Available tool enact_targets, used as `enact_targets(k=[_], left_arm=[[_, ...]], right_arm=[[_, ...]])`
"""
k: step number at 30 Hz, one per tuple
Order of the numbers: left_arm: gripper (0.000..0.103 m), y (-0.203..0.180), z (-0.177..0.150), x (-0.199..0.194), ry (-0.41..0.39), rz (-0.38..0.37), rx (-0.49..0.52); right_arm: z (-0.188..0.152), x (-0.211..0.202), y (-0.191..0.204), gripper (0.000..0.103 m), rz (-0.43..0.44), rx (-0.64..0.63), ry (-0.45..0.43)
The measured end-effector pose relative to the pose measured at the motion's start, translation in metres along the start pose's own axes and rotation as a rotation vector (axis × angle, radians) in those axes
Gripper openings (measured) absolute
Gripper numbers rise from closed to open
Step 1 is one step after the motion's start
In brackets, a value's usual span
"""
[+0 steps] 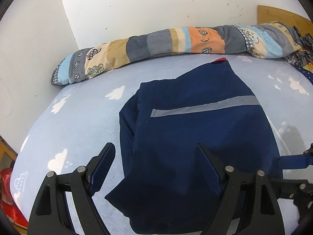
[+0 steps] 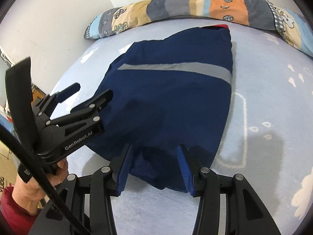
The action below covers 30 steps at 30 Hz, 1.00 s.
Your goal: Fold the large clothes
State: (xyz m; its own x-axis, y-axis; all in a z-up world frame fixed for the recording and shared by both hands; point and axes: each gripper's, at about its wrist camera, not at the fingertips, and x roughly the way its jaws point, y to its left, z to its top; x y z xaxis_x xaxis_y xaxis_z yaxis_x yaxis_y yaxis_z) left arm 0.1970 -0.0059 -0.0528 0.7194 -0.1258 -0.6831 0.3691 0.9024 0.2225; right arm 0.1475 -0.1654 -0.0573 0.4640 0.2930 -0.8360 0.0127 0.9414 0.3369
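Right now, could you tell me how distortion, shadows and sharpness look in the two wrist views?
Left wrist view: fisheye bows the bed sheet into a dome, dark vignette at the corners, navy garment sharp. Right wrist view: same bowing; soft gripper shadows on the sheet beside the garment; the left gripper is in focus.

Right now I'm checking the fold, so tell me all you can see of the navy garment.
The navy garment is dark blue woven cloth with one grey reflective stripe across it and a bit of red at its far end. It lies folded into a compact, slightly rumpled bundle on the cloud-print sheet, apparently touching only the sheet.
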Motion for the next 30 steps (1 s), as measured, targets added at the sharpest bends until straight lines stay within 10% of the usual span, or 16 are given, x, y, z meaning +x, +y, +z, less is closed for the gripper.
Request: enact_targets(k=[30], left_arm=[[0.083,0.0,0.0,-0.005,-0.032,0.027,0.021]], right_arm=[[-0.017,0.035,0.005,0.062,-0.091,-0.073,0.062]])
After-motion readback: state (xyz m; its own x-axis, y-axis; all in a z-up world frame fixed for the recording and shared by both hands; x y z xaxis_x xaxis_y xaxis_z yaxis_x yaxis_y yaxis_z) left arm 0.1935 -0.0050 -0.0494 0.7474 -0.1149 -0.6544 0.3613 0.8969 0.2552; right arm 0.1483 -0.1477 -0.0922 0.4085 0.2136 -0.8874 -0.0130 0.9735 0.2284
